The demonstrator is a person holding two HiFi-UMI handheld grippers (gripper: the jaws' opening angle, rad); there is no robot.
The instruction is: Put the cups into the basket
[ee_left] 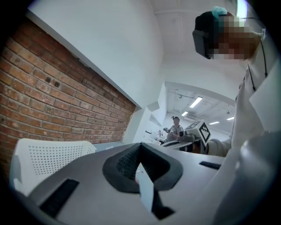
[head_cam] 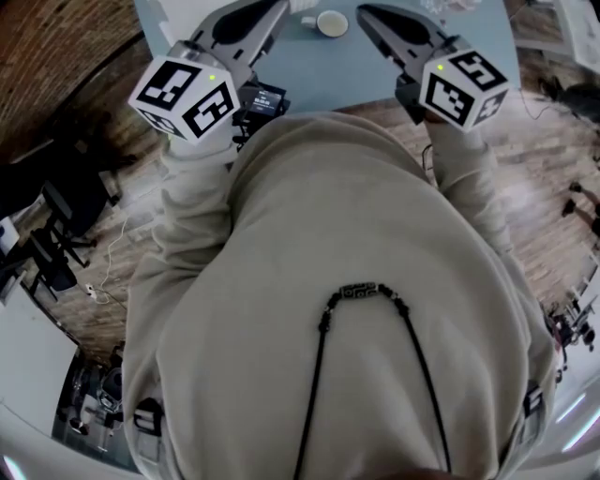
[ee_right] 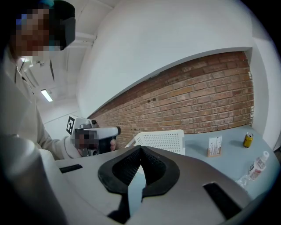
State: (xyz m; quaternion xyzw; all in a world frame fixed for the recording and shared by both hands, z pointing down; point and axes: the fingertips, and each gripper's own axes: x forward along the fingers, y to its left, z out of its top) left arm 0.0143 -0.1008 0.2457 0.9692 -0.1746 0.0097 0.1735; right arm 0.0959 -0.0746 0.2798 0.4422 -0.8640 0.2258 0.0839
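1. Two grippers are held out over the blue-grey table by a person in a beige sweatshirt; each carries a cube with square markers.
2. Left gripper: its own view shows the black ribbed pads meeting at the tips, with nothing clamped between them.
3. Right gripper: jaws fully closed, pad against pad, and empty.
4. One white cup stands on the table at the top of the head view, between the two gripper tips and apart from both.
5. White perforated basket: it stands on the table before the brick wall, beyond the right gripper's closed tips. In the left gripper view it lies to the left of the jaws. The cup is not in it.
6. To the basket's right, well apart from it, stand a small card holder and a yellow can; a clear plastic bottle lies nearer the camera.
7. Small black device: at the table's near edge, just beside the left gripper.
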